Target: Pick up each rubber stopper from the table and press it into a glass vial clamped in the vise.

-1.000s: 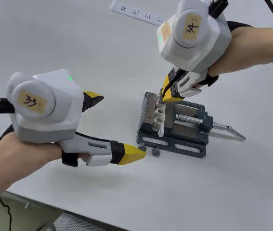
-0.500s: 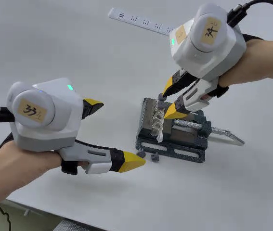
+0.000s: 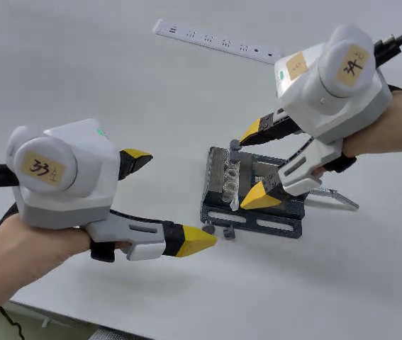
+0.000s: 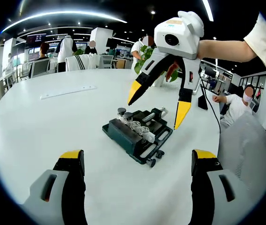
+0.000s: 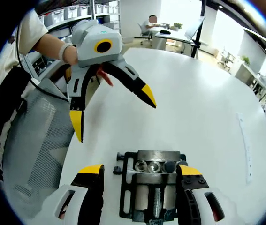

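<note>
**Loose stoppers wait by the vise, both tongs spread and empty**

Two small grey rubber stoppers (image 3: 229, 231) lie on the table (image 3: 115, 85) just beside the front edge of the vise (image 3: 264, 221), at the centre of the head view. The glass vials (image 3: 232, 180) stand upright in a row, clamped so that a push from above cannot tip them. The far one carries a dark stopper (image 3: 235, 145) (in the left gripper view two look capped). The right gripper (image 3: 253, 166) hovers over the vise, jaws wide apart, holding nothing. The left gripper (image 3: 178, 200), at the lower left, is spread and empty too. Its lower tip is near the loose stoppers, probably to take the next one. A power strip (image 3: 215, 41) lies at the upper edge.
</note>
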A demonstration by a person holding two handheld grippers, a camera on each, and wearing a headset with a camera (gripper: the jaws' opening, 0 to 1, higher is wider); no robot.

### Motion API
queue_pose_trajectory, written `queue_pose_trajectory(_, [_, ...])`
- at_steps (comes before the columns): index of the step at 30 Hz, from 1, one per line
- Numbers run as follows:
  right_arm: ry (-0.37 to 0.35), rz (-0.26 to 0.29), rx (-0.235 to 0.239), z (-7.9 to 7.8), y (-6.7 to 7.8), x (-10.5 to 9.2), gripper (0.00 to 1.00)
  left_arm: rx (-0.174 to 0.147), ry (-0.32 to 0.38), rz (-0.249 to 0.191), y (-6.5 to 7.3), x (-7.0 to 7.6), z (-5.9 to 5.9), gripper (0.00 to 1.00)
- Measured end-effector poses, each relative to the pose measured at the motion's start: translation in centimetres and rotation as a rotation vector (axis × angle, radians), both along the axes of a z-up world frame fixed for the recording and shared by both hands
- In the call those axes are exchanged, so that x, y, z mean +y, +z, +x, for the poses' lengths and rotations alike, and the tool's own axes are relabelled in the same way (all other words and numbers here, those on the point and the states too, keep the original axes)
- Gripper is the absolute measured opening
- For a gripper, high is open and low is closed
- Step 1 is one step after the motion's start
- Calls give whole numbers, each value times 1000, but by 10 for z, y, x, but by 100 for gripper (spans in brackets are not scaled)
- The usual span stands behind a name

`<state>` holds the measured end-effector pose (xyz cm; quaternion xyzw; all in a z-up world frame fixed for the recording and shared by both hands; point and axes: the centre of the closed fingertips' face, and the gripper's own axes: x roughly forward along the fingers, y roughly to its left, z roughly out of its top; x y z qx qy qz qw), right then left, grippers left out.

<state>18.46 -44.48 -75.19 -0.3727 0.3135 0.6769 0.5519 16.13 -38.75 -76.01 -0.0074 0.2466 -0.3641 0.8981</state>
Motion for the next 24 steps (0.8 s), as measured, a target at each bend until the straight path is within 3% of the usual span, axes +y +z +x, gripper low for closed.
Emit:
queue_pose_trajectory(7, [-16,56,9,-21,0,-11,59,1,1,9,2,2,-6,94])
queue_pose_trajectory(15, [-31,106,18,-42,-7,-16,47,-3,11,15,10,2,-12,94])
queue_pose_trajectory(20, [-41,136,13,-49,-20,-13,40,-5,14,19,14,3,-15,94])
queue_pose_trajectory(24, [-29,119,-7,-51,-36,-15,34,-4,20,17,16,3,-19,94])
